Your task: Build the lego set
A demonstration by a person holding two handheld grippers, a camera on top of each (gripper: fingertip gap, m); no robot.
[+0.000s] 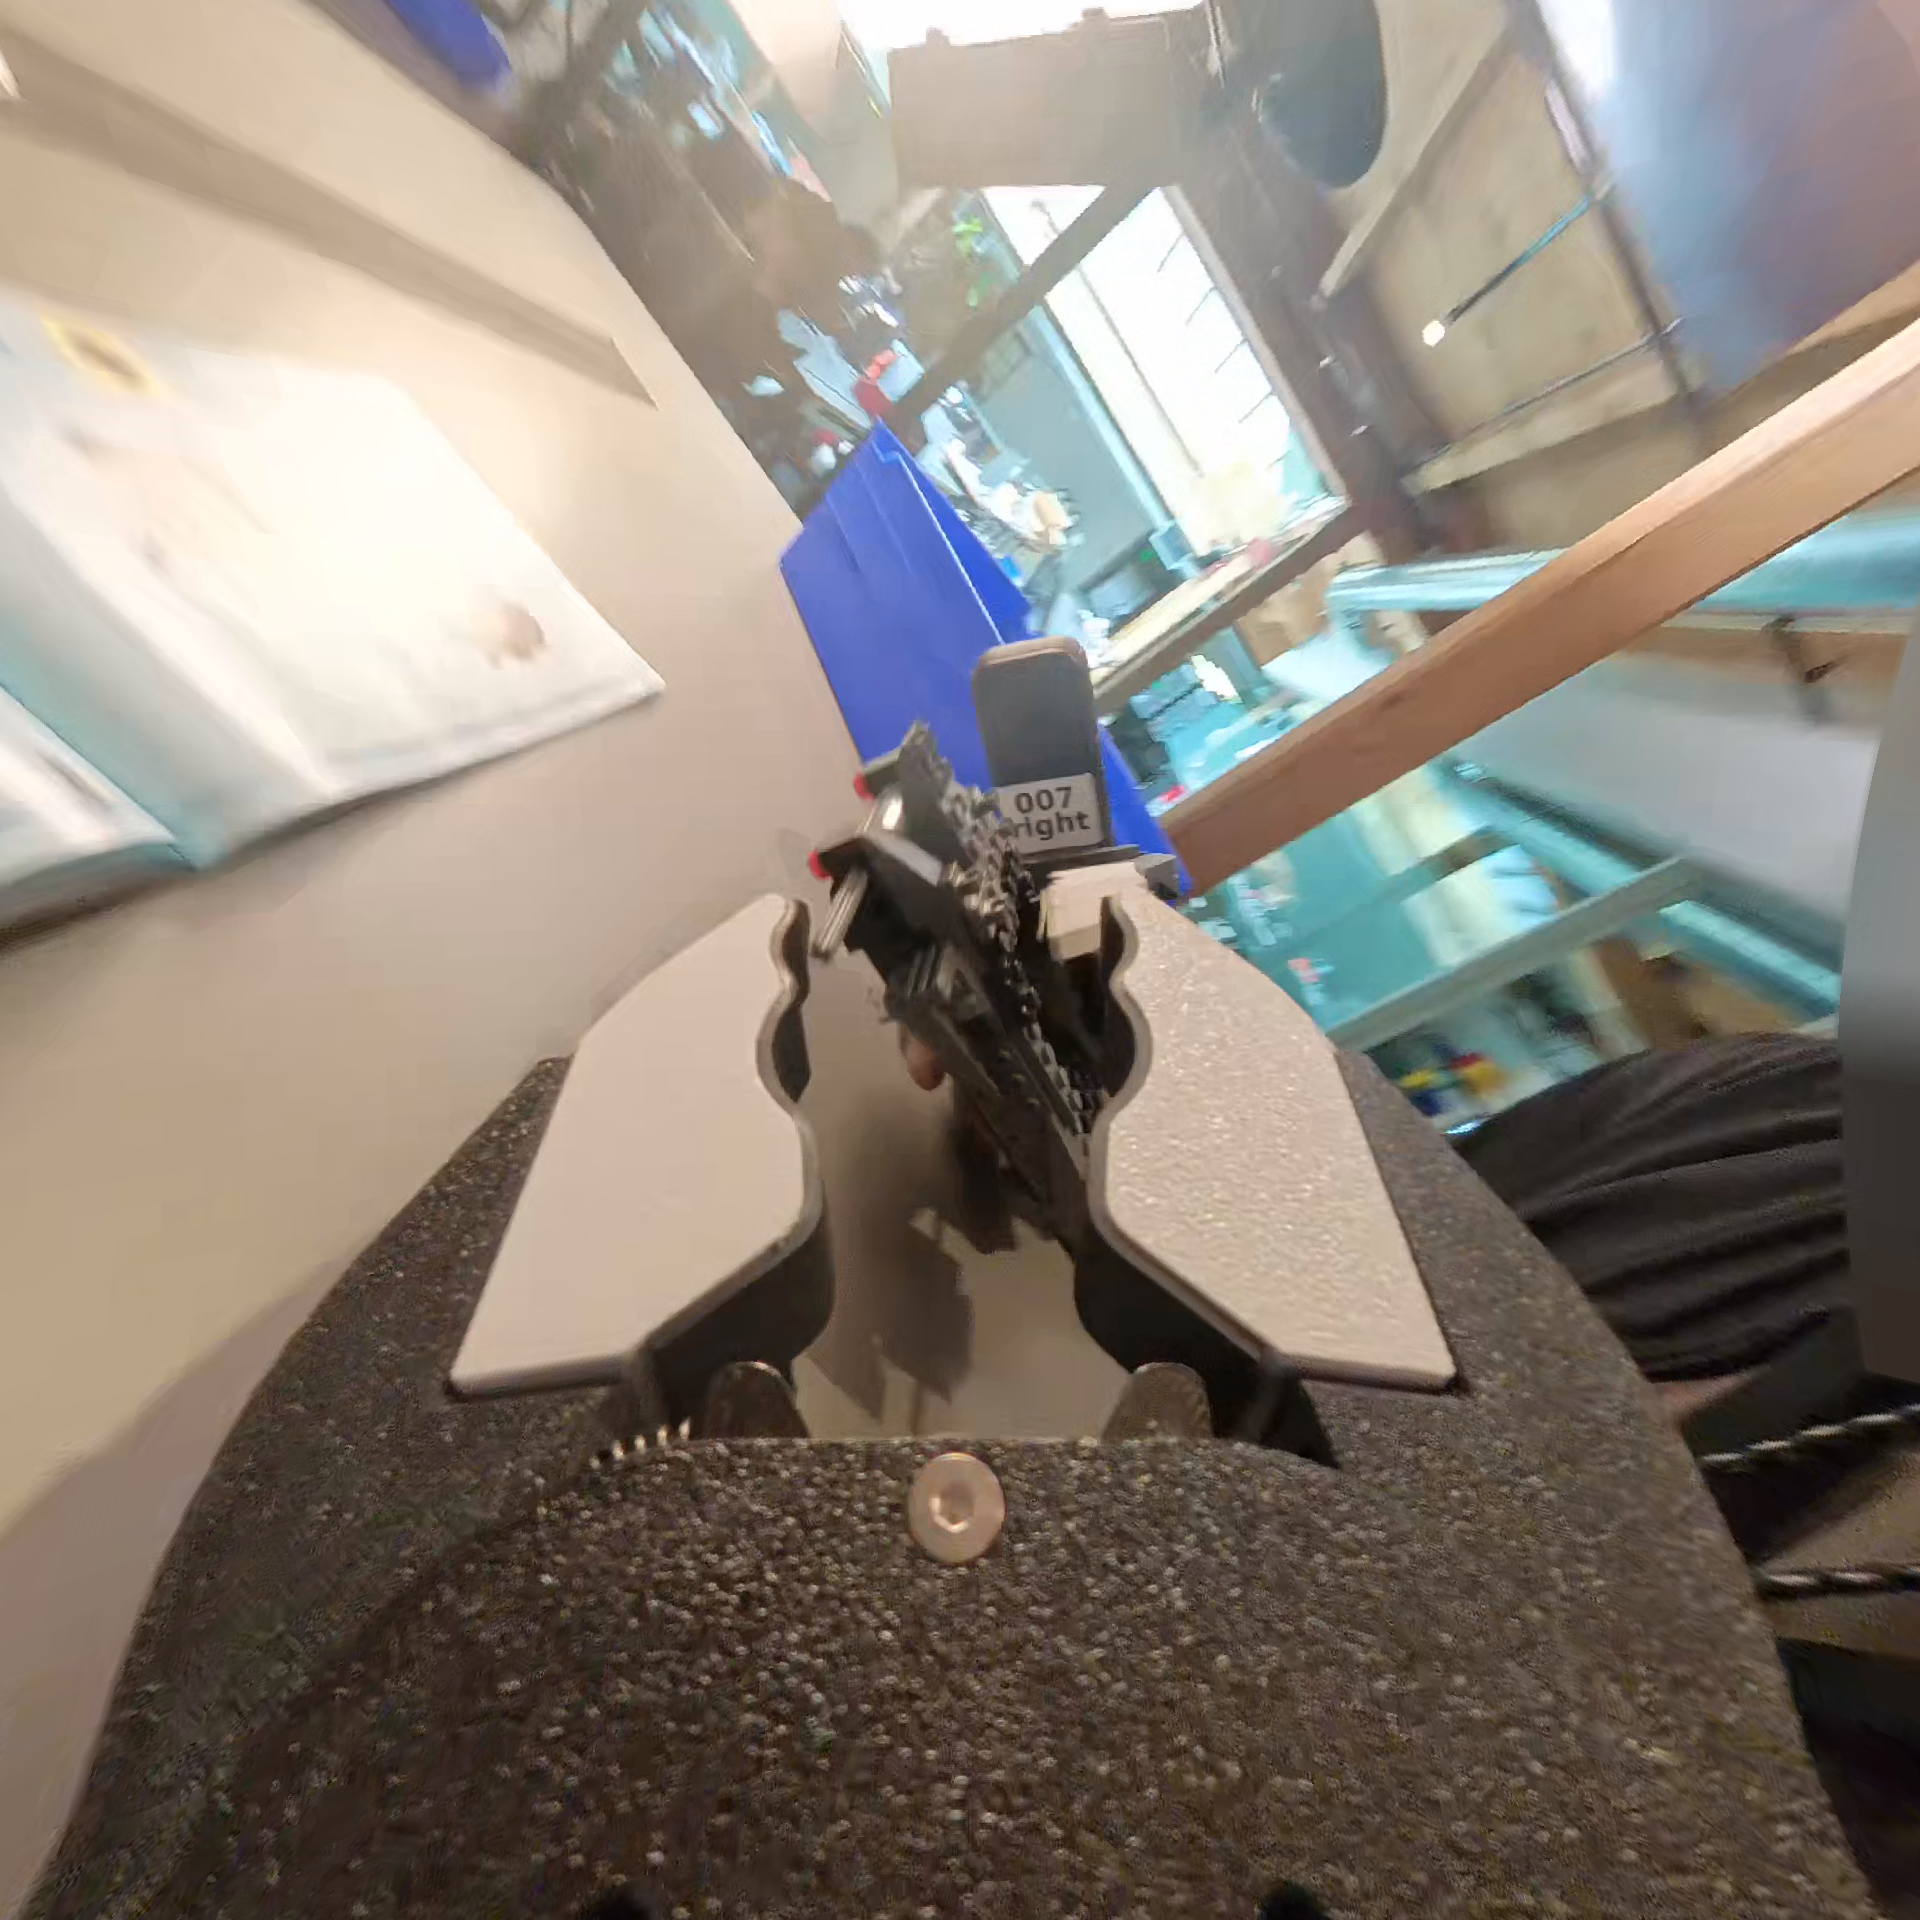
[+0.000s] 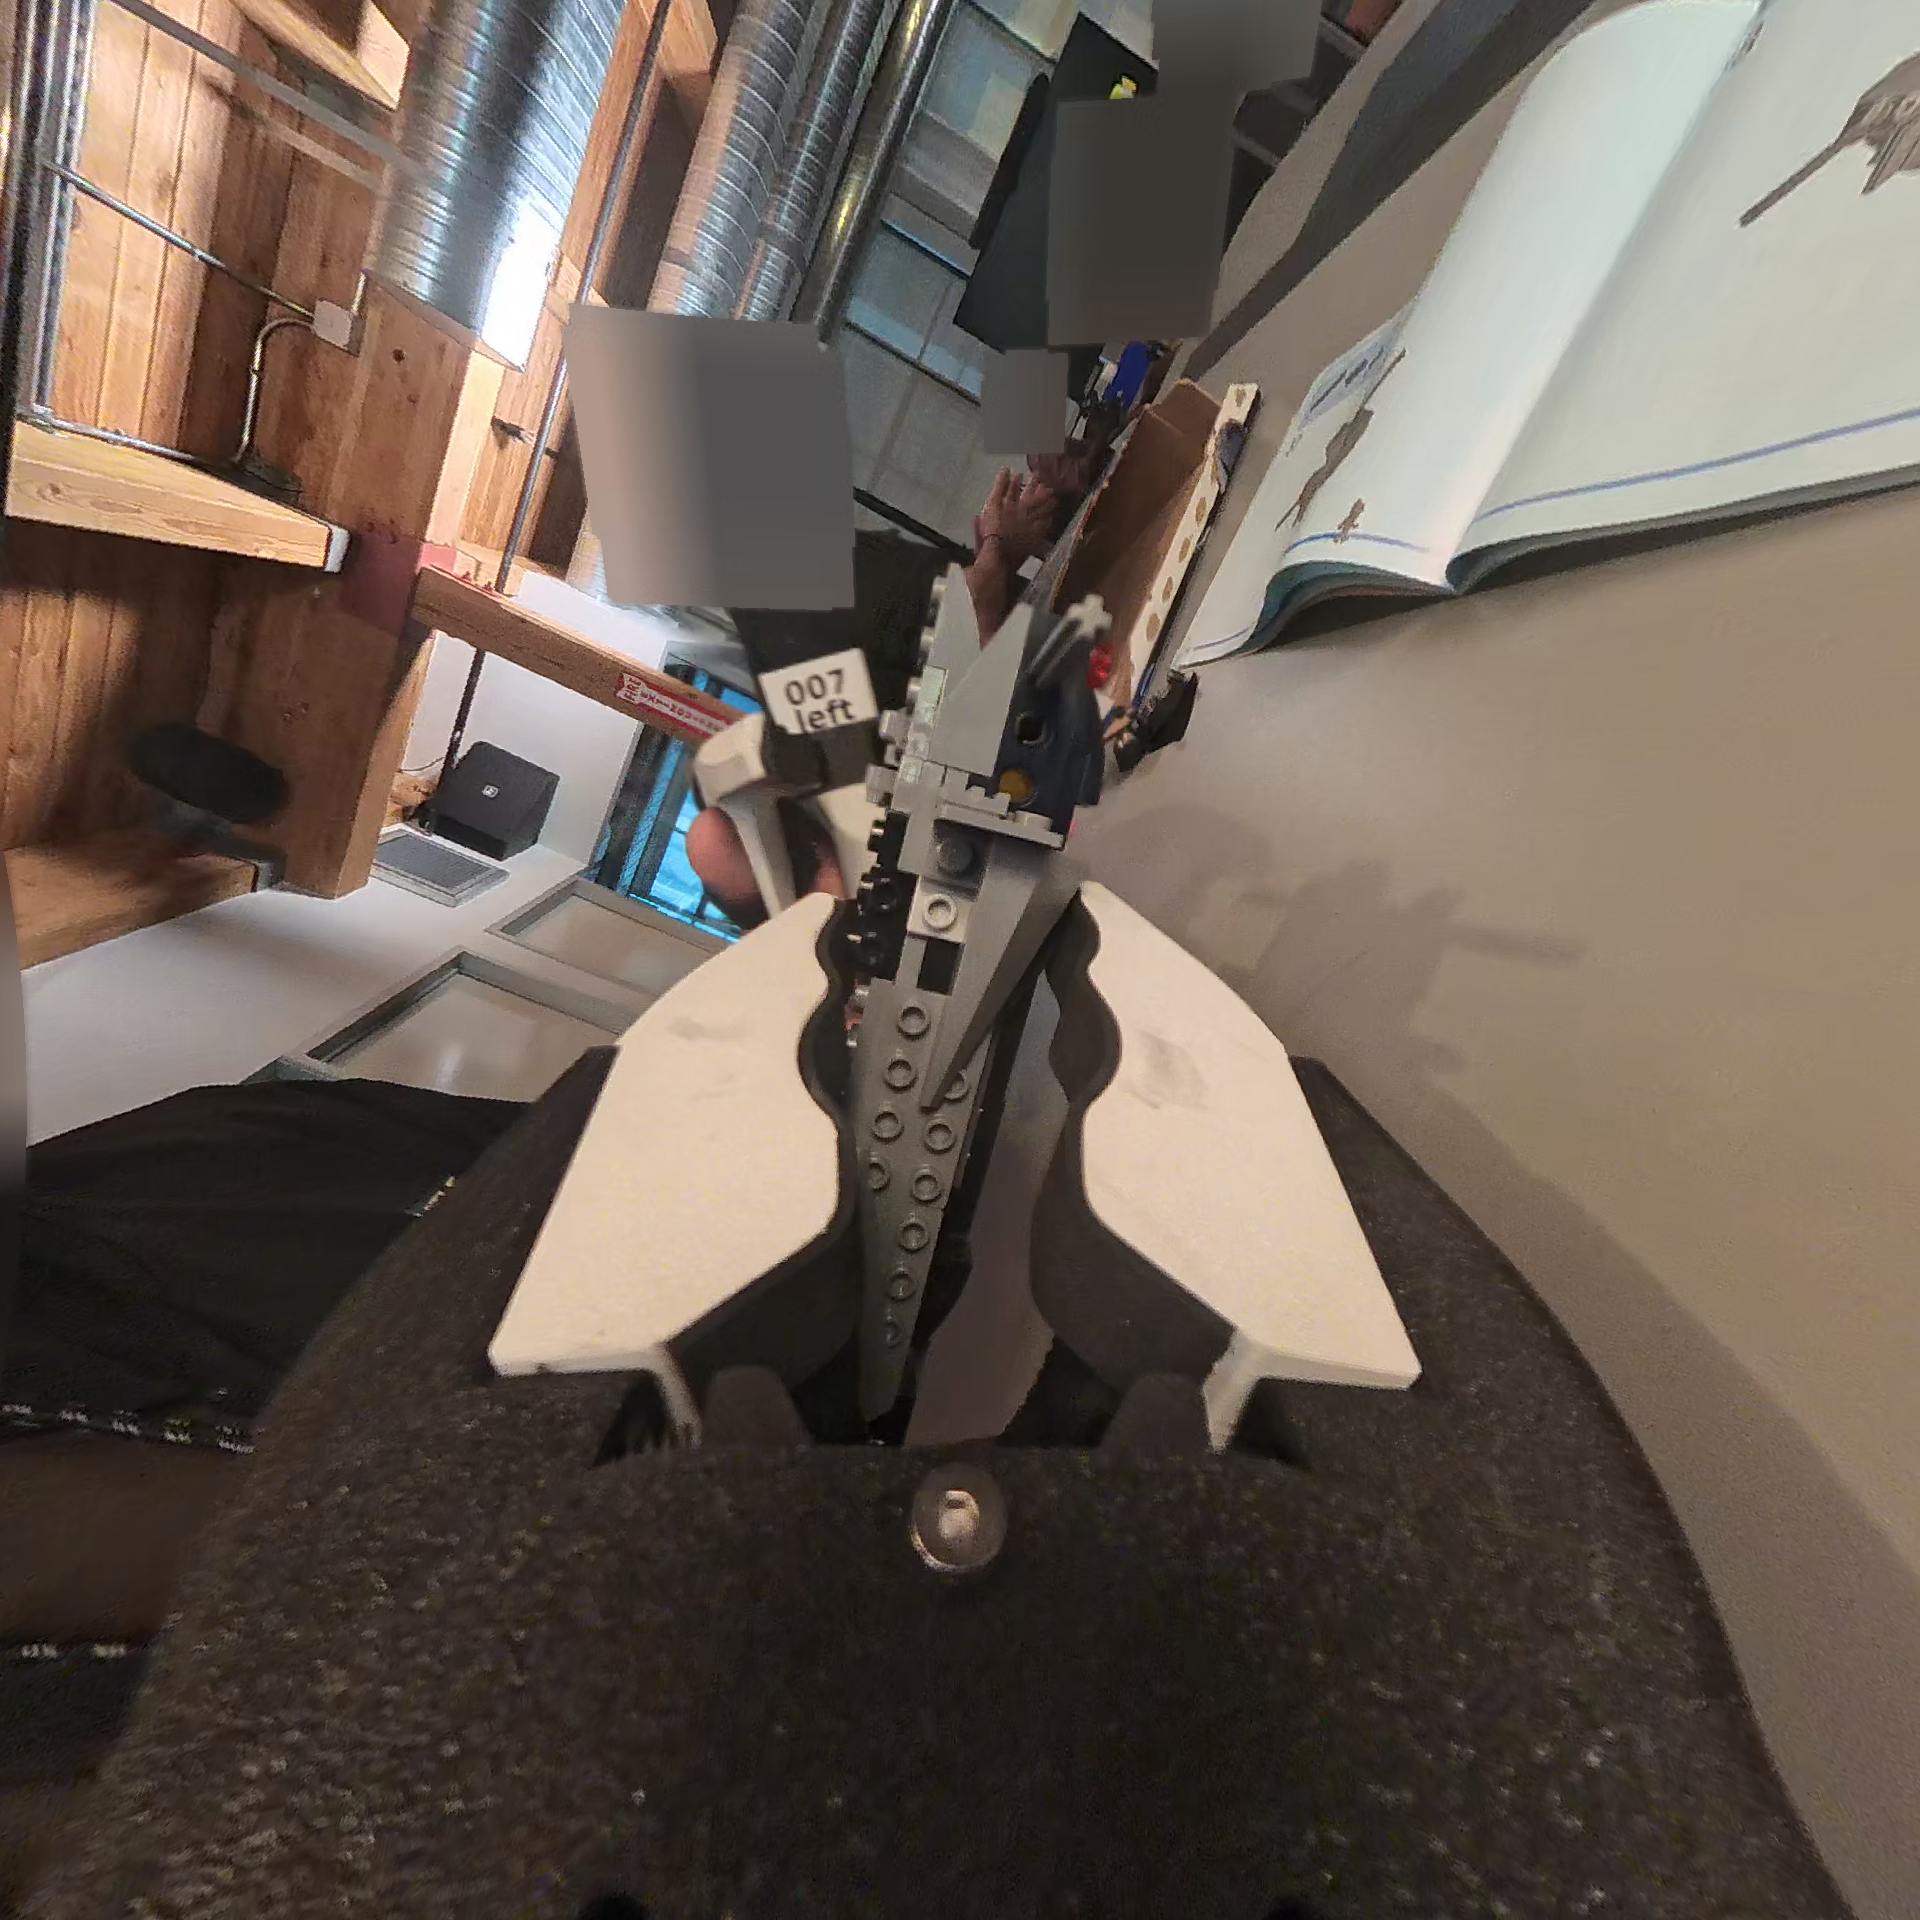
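A grey and dark brick-built model, with a long studded wedge plate and a dark blue block at its far end, runs between my right gripper's fingers. That gripper is shut on it and holds it above the grey table. In the left wrist view the same model stands between my left gripper's spread fingers, with a clear gap at the left pad. The left gripper is open. The right gripper's dark body shows behind the model. One white finger of the left gripper shows beside the model in the right wrist view.
An open instruction booklet lies on the table and also shows in the left wrist view. A blue bin stands behind the model. A cardboard box stands farther along. A wooden beam crosses at the right. The tips of one gripper are about 5 cm away from the tips of the other.
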